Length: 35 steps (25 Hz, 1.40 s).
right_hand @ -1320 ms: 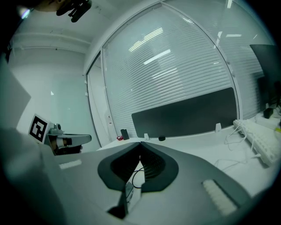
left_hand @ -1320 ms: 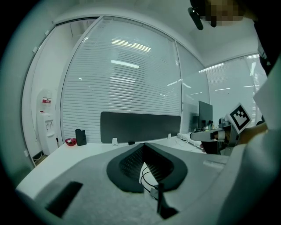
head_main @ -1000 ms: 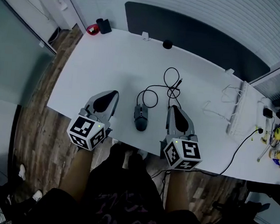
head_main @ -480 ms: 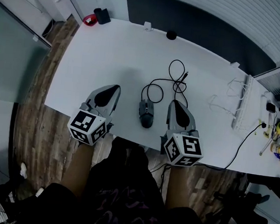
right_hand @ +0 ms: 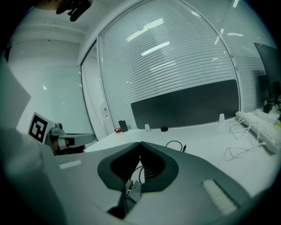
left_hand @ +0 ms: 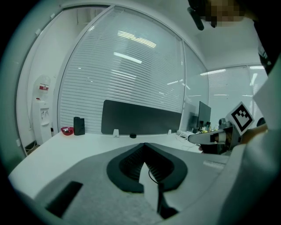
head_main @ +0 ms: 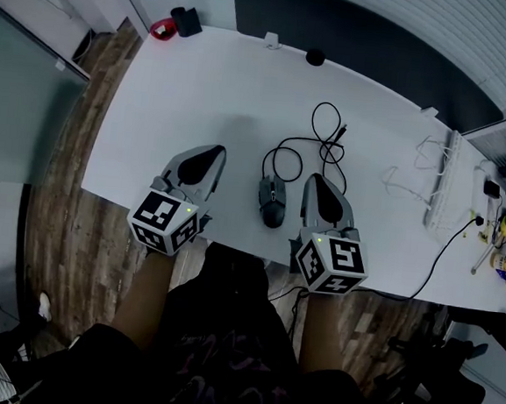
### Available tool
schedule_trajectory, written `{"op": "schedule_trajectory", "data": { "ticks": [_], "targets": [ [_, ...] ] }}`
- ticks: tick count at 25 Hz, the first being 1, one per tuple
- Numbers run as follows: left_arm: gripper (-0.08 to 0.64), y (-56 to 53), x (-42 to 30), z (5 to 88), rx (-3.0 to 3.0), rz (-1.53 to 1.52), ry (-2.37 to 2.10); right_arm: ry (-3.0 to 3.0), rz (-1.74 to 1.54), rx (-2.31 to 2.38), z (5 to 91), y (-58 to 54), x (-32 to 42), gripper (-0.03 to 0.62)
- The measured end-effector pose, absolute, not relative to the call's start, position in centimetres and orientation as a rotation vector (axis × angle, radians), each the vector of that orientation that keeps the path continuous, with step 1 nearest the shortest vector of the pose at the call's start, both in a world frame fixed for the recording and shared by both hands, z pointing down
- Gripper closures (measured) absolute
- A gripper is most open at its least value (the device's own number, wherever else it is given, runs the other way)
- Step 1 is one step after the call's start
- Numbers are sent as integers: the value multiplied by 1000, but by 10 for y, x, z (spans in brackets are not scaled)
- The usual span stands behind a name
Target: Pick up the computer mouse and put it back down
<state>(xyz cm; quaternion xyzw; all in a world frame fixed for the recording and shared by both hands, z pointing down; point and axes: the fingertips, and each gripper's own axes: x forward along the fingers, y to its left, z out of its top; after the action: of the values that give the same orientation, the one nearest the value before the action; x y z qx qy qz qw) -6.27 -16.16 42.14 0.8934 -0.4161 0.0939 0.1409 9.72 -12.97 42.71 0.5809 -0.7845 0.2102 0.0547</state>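
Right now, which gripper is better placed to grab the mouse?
Probably right: the right gripper sits close beside the mouse, while the left gripper stands farther off. Both have shut jaws and must open first.

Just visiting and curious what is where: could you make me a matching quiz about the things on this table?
Things:
1 dark grey computer mouse
2 long white power strip
3 small red bowl

Places:
A far left corner of the white table
B between the left gripper and the right gripper
C the table's right end

Pairs: 1-B; 2-C; 3-A.
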Motion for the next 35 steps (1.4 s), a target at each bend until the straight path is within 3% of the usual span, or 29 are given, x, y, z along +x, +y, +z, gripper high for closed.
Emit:
{"op": "schedule_trajectory", "data": {
  "ticks": [20, 24, 27, 31, 35],
  "targets": [
    [566, -146, -73, 488, 2470, 323, -1142, -2254, 795, 1714, 497, -107, 82, 589],
    [566, -142, -74, 495, 2465, 333, -1132, -2244, 812, 1684, 505, -103, 75, 564],
    [566, -141, -74, 500, 2459, 338, -1123, -2232, 831, 1650, 512, -101, 68, 496],
    [566, -141, -73, 501, 2461, 340, -1111, -2197, 866, 1592, 525, -101, 58, 315],
    [566, -143, -72, 502, 2464, 342, -1106, -2166, 870, 1529, 536, -101, 47, 228]
  ]
}}
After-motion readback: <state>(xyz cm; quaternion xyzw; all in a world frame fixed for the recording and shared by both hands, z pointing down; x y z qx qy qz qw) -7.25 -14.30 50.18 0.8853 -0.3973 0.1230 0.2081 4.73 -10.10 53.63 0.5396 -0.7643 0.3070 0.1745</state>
